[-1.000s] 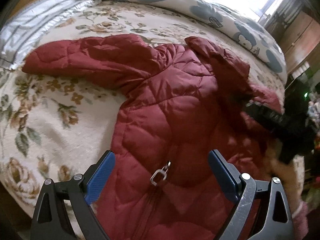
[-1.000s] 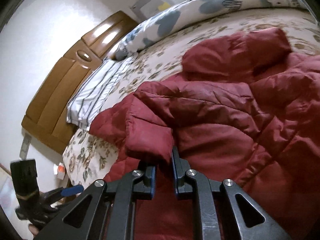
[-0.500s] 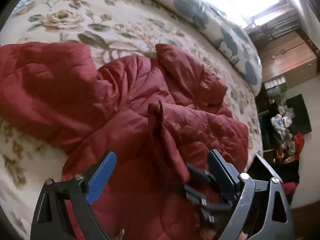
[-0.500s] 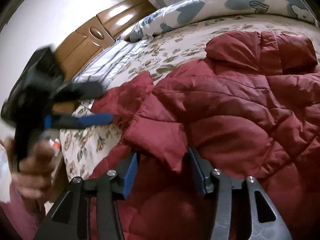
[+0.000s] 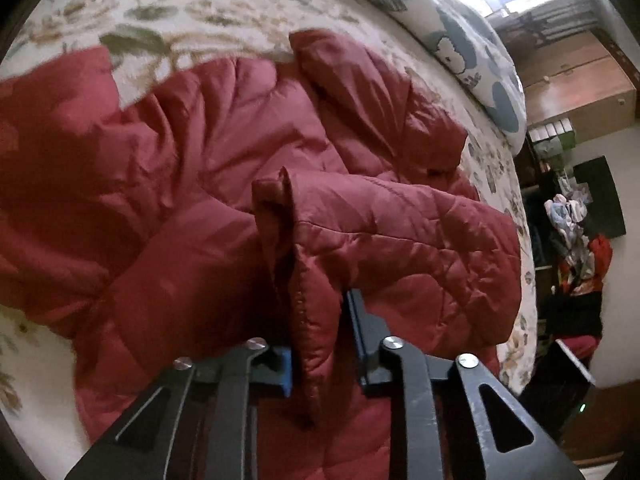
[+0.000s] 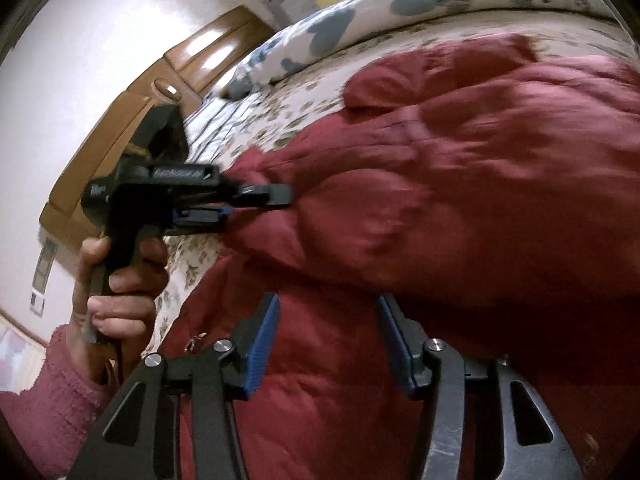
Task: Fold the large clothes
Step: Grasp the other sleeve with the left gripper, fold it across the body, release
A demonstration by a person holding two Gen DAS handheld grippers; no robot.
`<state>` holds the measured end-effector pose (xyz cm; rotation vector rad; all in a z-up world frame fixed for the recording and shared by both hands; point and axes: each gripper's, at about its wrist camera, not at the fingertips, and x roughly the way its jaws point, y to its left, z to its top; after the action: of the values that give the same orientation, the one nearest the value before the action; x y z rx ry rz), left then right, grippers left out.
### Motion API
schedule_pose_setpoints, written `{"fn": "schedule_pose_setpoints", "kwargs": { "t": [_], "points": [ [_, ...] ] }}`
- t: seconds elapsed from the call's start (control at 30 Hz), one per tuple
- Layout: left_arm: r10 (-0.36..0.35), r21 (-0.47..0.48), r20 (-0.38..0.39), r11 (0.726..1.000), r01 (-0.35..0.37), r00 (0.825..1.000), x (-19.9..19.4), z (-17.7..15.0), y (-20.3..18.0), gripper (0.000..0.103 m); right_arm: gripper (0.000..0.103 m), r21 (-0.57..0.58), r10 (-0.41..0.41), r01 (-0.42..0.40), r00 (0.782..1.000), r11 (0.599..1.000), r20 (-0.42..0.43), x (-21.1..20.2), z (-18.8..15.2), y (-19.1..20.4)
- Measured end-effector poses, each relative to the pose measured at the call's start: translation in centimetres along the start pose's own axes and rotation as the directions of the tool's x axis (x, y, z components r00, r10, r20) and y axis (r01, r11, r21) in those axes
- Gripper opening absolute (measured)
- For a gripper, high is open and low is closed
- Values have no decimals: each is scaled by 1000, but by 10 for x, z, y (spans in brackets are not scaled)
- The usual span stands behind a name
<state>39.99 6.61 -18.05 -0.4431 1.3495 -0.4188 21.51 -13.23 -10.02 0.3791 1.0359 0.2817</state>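
A dark red quilted jacket (image 5: 180, 184) lies spread on the floral bed. One sleeve (image 5: 400, 240) is folded across its body. My left gripper (image 5: 318, 344) is shut on that sleeve's cuff (image 5: 312, 320), which sticks up between the fingers. In the right wrist view the left gripper (image 6: 256, 200) shows at the left, pinching the sleeve end, held by a hand. My right gripper (image 6: 328, 344) is open and empty, just above the jacket's front (image 6: 320, 420), with the folded sleeve (image 6: 480, 184) lying beyond it.
The bed (image 5: 240, 4) has a floral cover and a blue-patterned quilt (image 5: 472, 48) along its far side. A wooden headboard (image 6: 132, 120) and a striped pillow (image 6: 216, 120) are at the left. Cluttered shelves (image 5: 572, 220) stand beyond the bed's right edge.
My right gripper let go of the sleeve cuff and opened wide. My left gripper moved in, closed on the cuff and now holds it over the jacket's body.
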Motion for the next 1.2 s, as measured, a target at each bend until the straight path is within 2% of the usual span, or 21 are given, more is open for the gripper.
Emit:
{"fn": "schedule_pose_setpoints", "kwargs": {
  "t": [0.1, 0.23, 0.33, 0.43, 0.5, 0.53, 0.57, 0.63, 0.67, 0.7, 0.77, 0.87, 1.03, 1.07, 1.2],
  "points": [
    [65, 39, 44, 997, -67, 997, -22, -6, 2, 18, 53, 27, -55, 53, 996, 998, 70, -28, 6, -16],
    [148, 94, 82, 983, -156, 986, -34, -2, 6, 18, 53, 53, -186, 180, 965, 982, 183, -60, 25, -37],
    [190, 126, 87, 972, -200, 978, -27, -2, -2, 19, 53, 67, -307, 300, 934, 952, 182, -60, 42, -54],
    [252, 168, 123, 948, -270, 960, -30, -12, -23, 22, 53, 66, -398, 392, 910, 918, 122, -41, 55, -72],
    [296, 160, 180, 932, -325, 938, -50, -32, -37, 30, 53, 56, -433, 430, 899, 901, 70, -29, 55, -82],
    [314, 141, 209, 928, -346, 926, -60, -38, -38, 30, 53, 48, -441, 439, 896, 897, 51, -21, 54, -84],
    [342, 107, 266, 919, -381, 901, -74, -46, -41, 30, 53, 39, -457, 456, 889, 889, 37, -14, 53, -86],
    [349, 76, 331, 916, -393, 877, -90, -55, -45, 30, 53, 29, -469, 468, 882, 883, 32, -11, 48, -88],
    [326, 70, 359, 925, -374, 875, -98, -59, -48, 30, 54, 27, -473, 472, 881, 881, 30, -11, 45, -90],
    [293, 81, 375, 935, -346, 879, -103, -62, -54, 30, 54, 26, -476, 476, 879, 879, 26, -9, 45, -90],
    [254, 129, 357, 940, -317, 899, -97, -63, -70, 32, 54, 23, -487, 487, 873, 873, 18, -5, 46, -89],
    [284, 172, 316, 921, -349, 905, -68, -62, -83, 32, 54, 18, -508, 508, 861, 861, 10, -1, 45, -87],
    [409, 163, 246, 876, -454, 879, -15, -56, -64, 33, 56, 11, -528, 528, 849, 849, 2, 2, 43, -85],
    [415, 150, 238, 878, -455, 878, -11, -55, -56, 34, 56, 5, -533, 533, 846, 846, 3, 2, 43, -84],
    [370, 125, 237, 905, -406, 898, 2, -54, -38, 34, 58, -6, -544, 544, 839, 839, 12, 5, 40, -84]
  ]
}}
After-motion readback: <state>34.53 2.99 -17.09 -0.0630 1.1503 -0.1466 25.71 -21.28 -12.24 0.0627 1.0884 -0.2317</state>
